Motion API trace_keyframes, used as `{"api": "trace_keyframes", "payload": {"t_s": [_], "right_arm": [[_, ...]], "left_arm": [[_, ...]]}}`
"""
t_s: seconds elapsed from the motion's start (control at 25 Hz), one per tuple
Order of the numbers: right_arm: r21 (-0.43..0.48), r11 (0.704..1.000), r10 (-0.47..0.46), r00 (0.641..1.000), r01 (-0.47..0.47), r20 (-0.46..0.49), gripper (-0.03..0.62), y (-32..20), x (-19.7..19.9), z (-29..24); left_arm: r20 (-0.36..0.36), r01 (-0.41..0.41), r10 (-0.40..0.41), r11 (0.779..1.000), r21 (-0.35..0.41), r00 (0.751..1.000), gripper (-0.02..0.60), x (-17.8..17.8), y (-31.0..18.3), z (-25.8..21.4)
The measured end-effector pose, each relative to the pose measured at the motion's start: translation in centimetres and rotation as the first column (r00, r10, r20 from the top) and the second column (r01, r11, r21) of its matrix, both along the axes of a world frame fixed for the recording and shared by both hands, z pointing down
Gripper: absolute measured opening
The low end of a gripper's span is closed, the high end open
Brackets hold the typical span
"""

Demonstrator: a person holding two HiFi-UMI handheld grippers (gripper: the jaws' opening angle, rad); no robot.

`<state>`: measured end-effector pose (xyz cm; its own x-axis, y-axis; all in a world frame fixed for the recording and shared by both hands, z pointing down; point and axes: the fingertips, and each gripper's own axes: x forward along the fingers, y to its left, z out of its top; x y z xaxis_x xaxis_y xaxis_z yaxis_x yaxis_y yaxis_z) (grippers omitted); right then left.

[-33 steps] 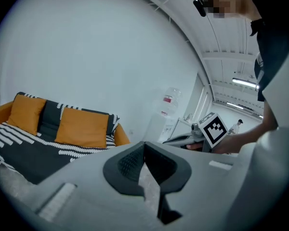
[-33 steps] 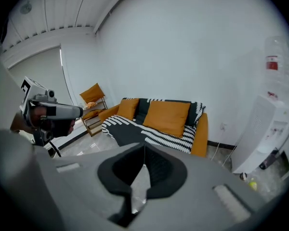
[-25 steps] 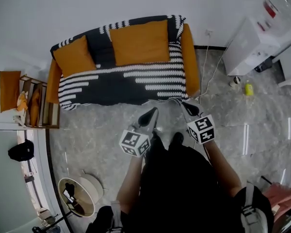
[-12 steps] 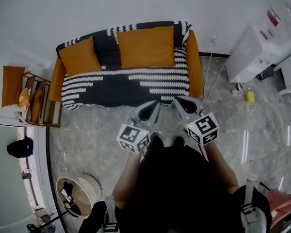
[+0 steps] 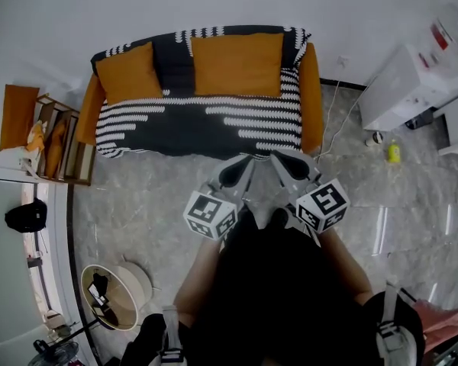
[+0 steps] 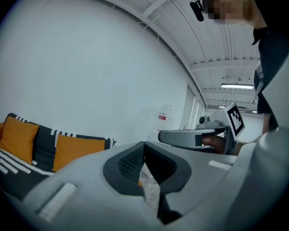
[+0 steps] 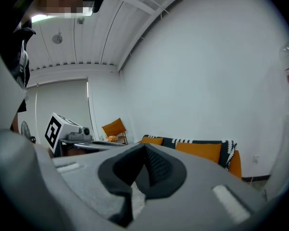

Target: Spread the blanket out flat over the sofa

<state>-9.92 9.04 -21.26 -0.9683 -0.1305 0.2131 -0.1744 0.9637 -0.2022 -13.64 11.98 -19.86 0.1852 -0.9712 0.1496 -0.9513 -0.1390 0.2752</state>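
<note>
A black blanket with white stripes (image 5: 198,124) lies spread over the seat and back of the orange sofa (image 5: 314,90). Two orange cushions (image 5: 237,63) lean against the backrest. Both grippers hover side by side over the floor just in front of the sofa, apart from the blanket. My left gripper (image 5: 237,172) is shut with nothing in it, its jaws (image 6: 144,148) meeting at the tip. My right gripper (image 5: 287,163) is also shut and holds nothing (image 7: 144,150). The sofa (image 7: 234,165) and the blanket (image 7: 225,150) show beyond it in the right gripper view.
A wooden rack (image 5: 57,147) with orange items stands left of the sofa. A white cabinet (image 5: 401,82), a yellow bottle (image 5: 393,152) and a trailing cable (image 5: 332,120) are at the right. A round basket (image 5: 114,296) and a black bag (image 5: 27,216) sit at the lower left.
Both grippers have drawn slightly back from the blanket's front edge, the right one off its front corner. The blanket lies as before.
</note>
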Motion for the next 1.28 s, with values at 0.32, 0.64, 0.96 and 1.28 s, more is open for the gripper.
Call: {"api": "trace_keyframes", "payload": {"t_s": [0.32,0.64,0.96,1.28], "right_arm": [[0.031,0.999,-0.029,0.999,0.030,-0.031,0.000,1.3,-0.6,0.5],[0.063,0.997,-0.042,0.998,0.045,-0.055,0.000,1.2,-0.9,0.6],[0.064,0.997,-0.036,0.998,0.040,-0.057,0.000,0.8,-0.9,0.9],[0.066,0.997,-0.028,0.998,0.032,-0.053,0.000,0.2,-0.6,0.9]], "left_arm": [[-0.009,0.012,-0.012,1.000,0.006,1.000,0.011,-0.8,1.0,0.2],[-0.004,0.011,-0.011,1.000,0.010,1.000,0.011,-1.1,0.9,-0.2],[0.004,0.013,-0.013,1.000,0.008,1.000,0.011,-1.0,0.6,-0.2],[0.013,0.013,-0.013,1.000,0.004,1.000,0.011,-1.0,0.4,-0.3]]}}
